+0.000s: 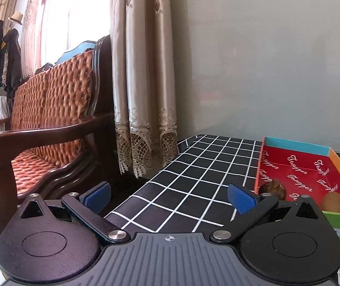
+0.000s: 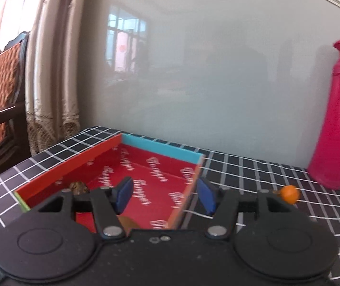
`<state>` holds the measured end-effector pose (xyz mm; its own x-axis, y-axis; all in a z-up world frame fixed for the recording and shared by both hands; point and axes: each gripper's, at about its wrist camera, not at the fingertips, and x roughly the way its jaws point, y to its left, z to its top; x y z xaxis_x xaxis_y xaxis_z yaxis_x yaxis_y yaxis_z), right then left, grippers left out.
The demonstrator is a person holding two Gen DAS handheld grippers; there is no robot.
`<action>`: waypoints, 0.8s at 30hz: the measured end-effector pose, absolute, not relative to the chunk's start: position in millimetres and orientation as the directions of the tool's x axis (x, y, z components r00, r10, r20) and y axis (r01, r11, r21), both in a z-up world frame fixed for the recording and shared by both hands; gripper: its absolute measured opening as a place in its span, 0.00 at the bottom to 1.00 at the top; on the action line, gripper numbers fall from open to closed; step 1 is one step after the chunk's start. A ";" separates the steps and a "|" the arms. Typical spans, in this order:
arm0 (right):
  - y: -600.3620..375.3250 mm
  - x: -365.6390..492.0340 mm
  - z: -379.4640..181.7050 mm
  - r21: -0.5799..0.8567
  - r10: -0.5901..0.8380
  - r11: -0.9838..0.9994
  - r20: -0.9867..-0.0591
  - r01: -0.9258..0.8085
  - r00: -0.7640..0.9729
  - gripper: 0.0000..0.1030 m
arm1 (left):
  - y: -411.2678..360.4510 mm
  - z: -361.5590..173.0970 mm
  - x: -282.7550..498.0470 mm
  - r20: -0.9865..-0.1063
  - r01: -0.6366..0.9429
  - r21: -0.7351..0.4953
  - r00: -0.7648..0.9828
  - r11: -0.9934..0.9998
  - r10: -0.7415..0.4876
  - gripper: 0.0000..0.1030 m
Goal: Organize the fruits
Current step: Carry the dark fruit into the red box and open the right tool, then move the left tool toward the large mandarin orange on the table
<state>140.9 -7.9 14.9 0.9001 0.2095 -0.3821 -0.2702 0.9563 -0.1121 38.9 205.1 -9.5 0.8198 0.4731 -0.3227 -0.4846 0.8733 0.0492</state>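
A shallow red box (image 1: pixel 301 169) with coloured walls sits on the black checked tablecloth; it also shows in the right wrist view (image 2: pixel 146 174). Inside lie a brown walnut-like fruit (image 1: pixel 273 189) (image 2: pixel 78 187) and a kiwi (image 1: pixel 334 201) (image 2: pixel 128 222). A small orange fruit (image 2: pixel 289 193) lies on the cloth to the right of the box. My left gripper (image 1: pixel 168 199) is open and empty, left of the box. My right gripper (image 2: pixel 165 196) is open and empty above the box's near right wall.
A tall pink bottle (image 2: pixel 337 116) stands at the right against the grey wall. A wooden sofa with a woven cushion (image 1: pixel 48 119) and a beige curtain (image 1: pixel 143 76) stand left of the table edge (image 1: pixel 146 178).
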 end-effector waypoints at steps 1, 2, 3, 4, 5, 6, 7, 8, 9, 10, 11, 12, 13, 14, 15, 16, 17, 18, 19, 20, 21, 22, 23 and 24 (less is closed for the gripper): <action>-14.2 140.9 16.9 -0.115 0.199 0.959 -0.379 -0.259 0.904 0.57 | 202.9 -8.6 38.8 -0.318 -0.482 0.049 0.823 0.875 0.471 1.00; -21.1 140.2 19.3 -0.114 0.189 0.962 -0.375 -0.247 0.908 0.57 | 201.2 -8.1 38.2 -0.315 -0.479 0.048 0.826 0.877 0.468 1.00; -27.1 139.5 21.3 -0.111 0.181 0.965 -0.371 -0.237 0.911 0.57 | 199.3 -7.8 38.7 -0.316 -0.475 0.050 0.827 0.879 0.465 1.00; -34.2 139.0 23.6 -0.110 0.170 0.968 -0.366 -0.224 0.915 0.57 | 197.6 -7.1 38.8 -0.315 -0.473 0.050 0.828 0.880 0.464 1.00; -40.4 138.7 25.0 -0.112 0.158 0.971 -0.363 -0.211 0.918 0.57 | 196.2 -6.8 38.8 -0.313 -0.471 0.050 0.830 0.881 0.462 1.00; -46.6 138.0 26.6 -0.113 0.147 0.974 -0.359 -0.199 0.922 0.57 | 194.9 -6.8 39.4 -0.315 -0.468 0.051 0.831 0.882 0.459 1.00; -53.4 137.3 28.2 -0.113 0.136 0.976 -0.355 -0.186 0.925 0.57 | 193.7 -6.5 40.0 -0.315 -0.468 0.052 0.831 0.882 0.459 1.00; -59.0 136.6 29.6 -0.113 0.126 0.978 -0.354 -0.176 0.927 0.57 | 192.3 -5.9 40.6 -0.314 -0.467 0.052 0.831 0.883 0.458 1.00; -64.7 136.0 31.1 -0.114 0.116 0.980 -0.351 -0.165 0.929 0.57 | 190.9 -5.4 41.2 -0.314 -0.464 0.050 0.833 0.884 0.455 1.00; -70.6 135.5 32.5 -0.113 0.108 0.981 -0.348 -0.155 0.931 0.57 | 189.0 -4.8 41.6 -0.312 -0.462 0.050 0.835 0.886 0.453 1.00; -77.2 134.6 33.9 -0.110 0.097 0.983 -0.345 -0.143 0.934 0.57 | 186.9 -4.5 42.0 -0.310 -0.459 0.051 0.837 0.887 0.451 1.00; -82.4 133.4 34.9 -0.110 0.089 0.985 -0.343 -0.134 0.935 0.57 | 184.8 -4.5 42.9 -0.311 -0.455 0.051 0.839 0.889 0.447 1.00; -88.8 132.6 36.2 -0.110 0.077 0.987 -0.340 -0.121 0.937 0.57 | 183.2 -4.3 43.7 -0.311 -0.452 0.051 0.840 0.891 0.444 1.00; -94.2 131.8 37.7 -0.110 0.067 0.988 -0.336 -0.110 0.939 0.57 | 181.1 -3.9 44.6 -0.309 -0.449 0.050 0.842 0.892 0.441 1.00; -99.8 131.0 38.8 -0.113 0.054 0.989 -0.332 -0.097 0.942 0.57 | 179.0 -3.3 45.2 -0.307 -0.446 0.049 0.845 0.894 0.439 1.00; -106.0 129.5 40.1 -0.117 0.040 0.990 -0.327 -0.082 0.944 0.57 | 176.7 -2.8 45.7 -0.304 -0.441 0.045 0.849 0.896 0.433 1.00; -111.7 128.0 41.6 -0.117 0.031 0.990 -0.323 -0.072 0.946 0.57 | 174.4 -2.7 46.7 -0.304 -0.435 0.042 0.852 0.899 0.426 1.00; -117.4 127.5 42.7 -0.116 0.022 0.991 -0.320 -0.062 0.947 0.57 | 171.6 -2.6 47.9 -0.305 -0.428 0.040 0.855 0.903 0.419 1.00; -123.7 126.2 43.7 -0.116 0.010 0.992 -0.316 -0.049 0.949 0.57 | 169.2 -2.5 49.9 -0.310 -0.417 0.038 0.859 0.908 0.407 1.00; -128.6 125.5 44.3 -0.116 -0.001 0.993 -0.313 -0.037 0.950 0.57 | 165.8 -2.5 51.7 -0.316 -0.404 0.037 0.863 0.914 0.394 1.00; -133.7 124.6 44.9 -0.116 -0.012 0.993 -0.312 -0.026 0.950 0.57 | 162.2 -2.5 53.1 -0.316 -0.393 0.035 0.868 0.919 0.383 1.00; -139.8 124.2 45.1 -0.115 -0.021 0.993 -0.314 -0.016 0.949 0.57 | 158.0 -2.9 54.8 -0.315 -0.382 0.036 0.873 0.924 0.373 1.00; -143.3 124.4 45.7 -0.116 -0.029 0.993 -0.314 -0.008 0.949 0.57 | 154.0 -3.0 56.4 -0.315 -0.371 0.036 0.877 0.928 0.363 1.00; -147.9 123.6 45.8 -0.118 -0.038 0.993 -0.312 0.001 0.949 0.57 | 149.2 -2.8 58.1 -0.313 -0.359 0.034 0.883 0.933 0.351 1.00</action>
